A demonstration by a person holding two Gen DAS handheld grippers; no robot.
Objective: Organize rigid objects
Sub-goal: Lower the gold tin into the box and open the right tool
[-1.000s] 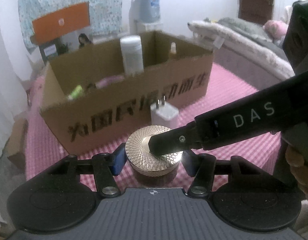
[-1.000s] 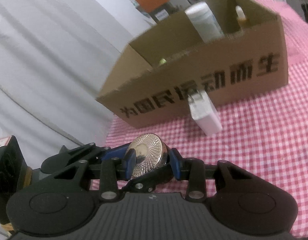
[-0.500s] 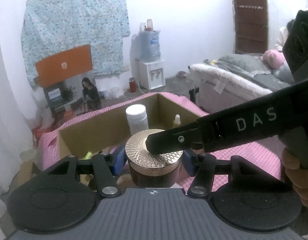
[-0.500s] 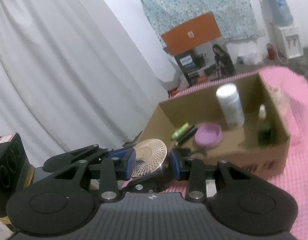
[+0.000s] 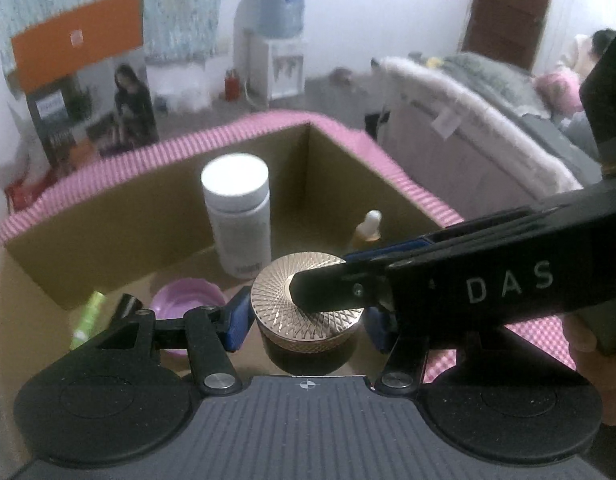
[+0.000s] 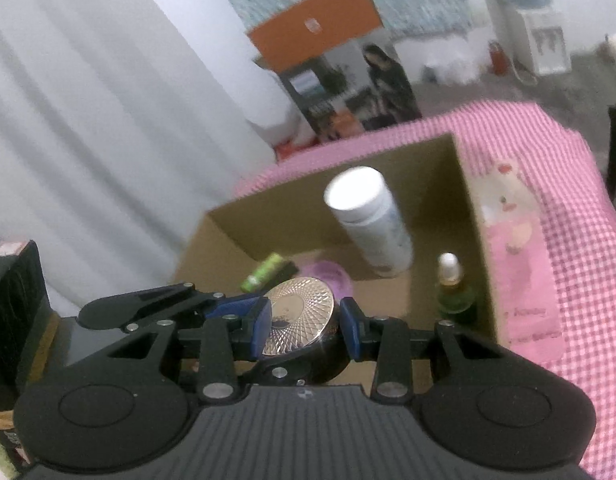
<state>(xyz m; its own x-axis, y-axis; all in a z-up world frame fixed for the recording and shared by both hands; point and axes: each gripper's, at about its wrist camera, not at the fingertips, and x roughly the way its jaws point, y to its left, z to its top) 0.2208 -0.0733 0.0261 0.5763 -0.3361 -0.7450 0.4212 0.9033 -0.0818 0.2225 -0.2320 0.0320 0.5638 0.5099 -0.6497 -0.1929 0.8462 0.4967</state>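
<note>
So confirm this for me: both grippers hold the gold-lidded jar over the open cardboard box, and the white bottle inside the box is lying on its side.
Not quite. The white bottle stands upright in the cardboard box, as the left wrist view shows. The rest holds: the left gripper and the right gripper both hold the gold-lidded jar over the open box.

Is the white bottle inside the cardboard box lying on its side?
No, the white bottle stands upright on the floor of the cardboard box.
</note>
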